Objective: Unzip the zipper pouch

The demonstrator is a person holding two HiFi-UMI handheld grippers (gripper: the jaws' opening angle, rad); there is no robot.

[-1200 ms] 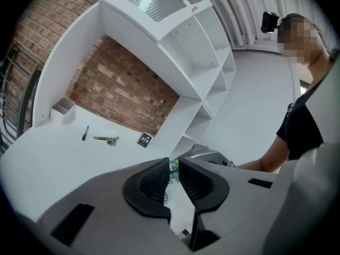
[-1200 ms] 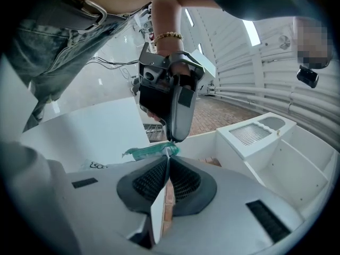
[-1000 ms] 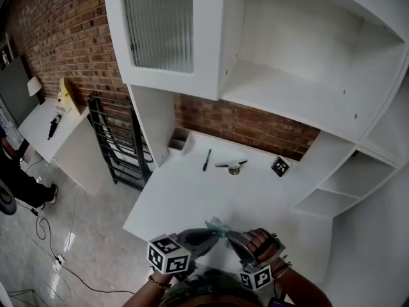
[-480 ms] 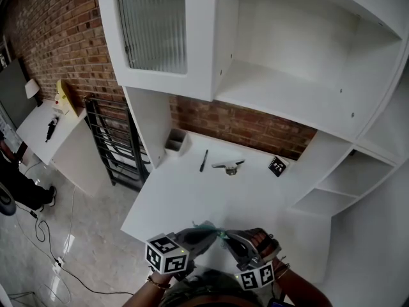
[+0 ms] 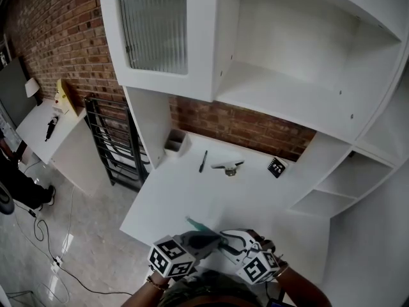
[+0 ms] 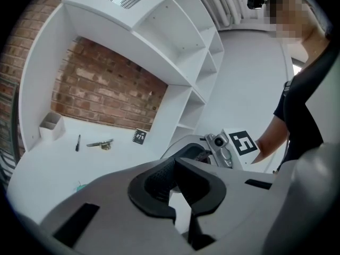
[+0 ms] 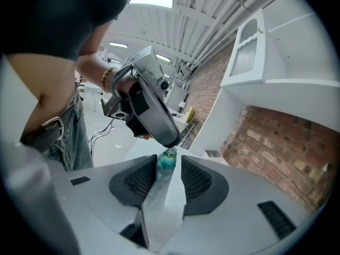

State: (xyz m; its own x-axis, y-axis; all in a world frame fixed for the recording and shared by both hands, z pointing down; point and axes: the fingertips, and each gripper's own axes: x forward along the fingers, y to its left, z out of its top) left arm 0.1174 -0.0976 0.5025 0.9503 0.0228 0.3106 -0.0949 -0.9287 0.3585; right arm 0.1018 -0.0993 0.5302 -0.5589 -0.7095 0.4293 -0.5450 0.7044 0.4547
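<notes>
Nearest, at 6 o'clock in the head view, two hand-held grippers meet tip to tip over the near edge of the white desktop (image 5: 192, 197). One clear plastic zipper pouch (image 7: 162, 195) with a teal end stretches between them. The right gripper (image 7: 169, 164) has just been spreading its jaws. The pouch's body lies in the gap between the ribbed black pads, which stand apart and do not squeeze it. The left gripper (image 6: 175, 162) has its jaws pressed together. The right gripper view shows its tip pinching the small metal zipper pull (image 7: 170, 152) at the teal end.

Beyond the grippers lies a broad bare stretch of desktop, open for moving. At 9 o'clock its left edge drops to the grey floor (image 5: 89, 235), and at 3 o'clock white side shelves (image 5: 332, 190) close it in.

Four single things sit in a row along the back:
- one small grey open box (image 5: 177, 141) at 11 o'clock
- one dark pen (image 5: 203, 160) at 12 o'clock
- one metal hand tool (image 5: 229, 166) just right of the pen
- one black square marker card (image 5: 277, 167) at 1 o'clock

Behind them runs the red brick wall (image 5: 243, 126). A white hutch (image 5: 287, 75) with one ribbed glass door (image 5: 156, 24) overhangs from above. At 10 o'clock one black metal rack (image 5: 112, 146) stands on the floor beside the desk.
</notes>
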